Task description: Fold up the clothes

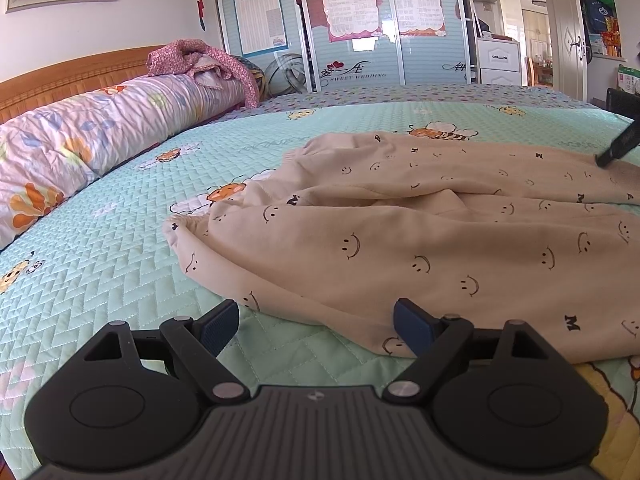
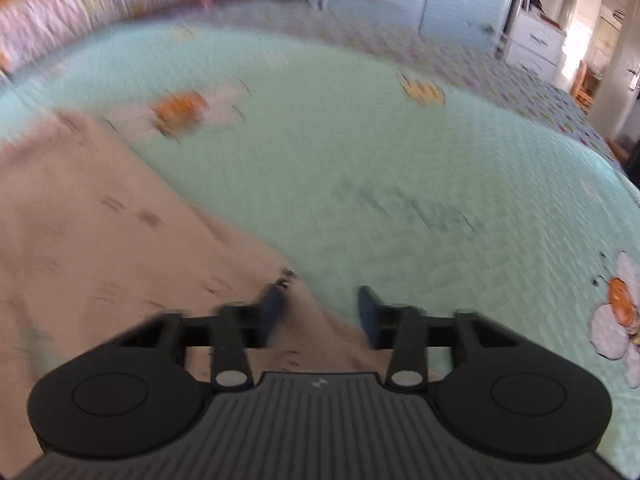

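Beige and soft-looking, the kids' trousers (image 1: pixel 460 240) are lying spread out on the mint-green quilted bedspread (image 1: pixel 100 264), printed all over with little black smiley faces and the letter "M"; the two gathered cuffs point towards the headboard side; the bedspread itself has cartoon bees on it. Left gripper (image 1: pixel 316 324) sits low at the near edge of the trousers with its blue-padded fingers spread wide, nothing between them; one pad (image 1: pixel 412 330) is just over the fabric edge. Right gripper (image 2: pixel 320 312) is over the other end of the trousers (image 2: pixel 80 220), fingers also apart and holding nothing, though that view is pretty blurry; its dark tip (image 1: pixel 618 144) pokes in at the right of the left-wrist view. Behind the bed, the sliding wardrobe doors (image 1: pixel 360 40) read "SWEET WEDDING", with "LOVE" letters up top and pink-bordered printed sheets too small to read; a rolled floral duvet (image 1: pixel 100 128) lies along the wooden headboard (image 1: pixel 60 76).
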A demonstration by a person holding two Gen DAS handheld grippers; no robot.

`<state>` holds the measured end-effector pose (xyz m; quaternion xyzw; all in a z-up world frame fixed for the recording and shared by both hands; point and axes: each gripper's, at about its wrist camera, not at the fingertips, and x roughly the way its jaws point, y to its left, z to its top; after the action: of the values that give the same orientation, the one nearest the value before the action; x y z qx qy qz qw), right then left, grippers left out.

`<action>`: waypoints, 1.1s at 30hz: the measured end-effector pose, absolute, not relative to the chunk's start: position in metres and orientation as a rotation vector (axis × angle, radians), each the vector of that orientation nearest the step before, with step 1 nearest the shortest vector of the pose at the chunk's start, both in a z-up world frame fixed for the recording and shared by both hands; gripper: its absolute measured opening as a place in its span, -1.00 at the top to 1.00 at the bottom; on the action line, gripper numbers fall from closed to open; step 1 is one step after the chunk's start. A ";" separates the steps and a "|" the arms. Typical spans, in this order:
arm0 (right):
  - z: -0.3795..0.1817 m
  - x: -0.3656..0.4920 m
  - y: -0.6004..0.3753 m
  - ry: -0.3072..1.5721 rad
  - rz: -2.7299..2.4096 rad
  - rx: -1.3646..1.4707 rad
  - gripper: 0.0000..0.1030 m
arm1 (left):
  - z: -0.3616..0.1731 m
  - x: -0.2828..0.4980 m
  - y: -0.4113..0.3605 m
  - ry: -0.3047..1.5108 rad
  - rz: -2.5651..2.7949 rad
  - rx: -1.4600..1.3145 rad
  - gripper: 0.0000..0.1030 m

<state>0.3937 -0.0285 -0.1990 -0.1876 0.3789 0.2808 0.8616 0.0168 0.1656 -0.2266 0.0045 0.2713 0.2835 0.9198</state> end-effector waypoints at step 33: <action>-0.185 0.355 -0.124 0.702 0.530 -0.484 -0.05 | -0.188 -0.001 0.138 0.314 0.478 0.071 -0.69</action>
<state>0.3548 -0.1239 -0.1846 -0.2321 0.3365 0.2540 0.8766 -0.0009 0.1377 -0.1881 0.0350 0.1548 0.2358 0.9587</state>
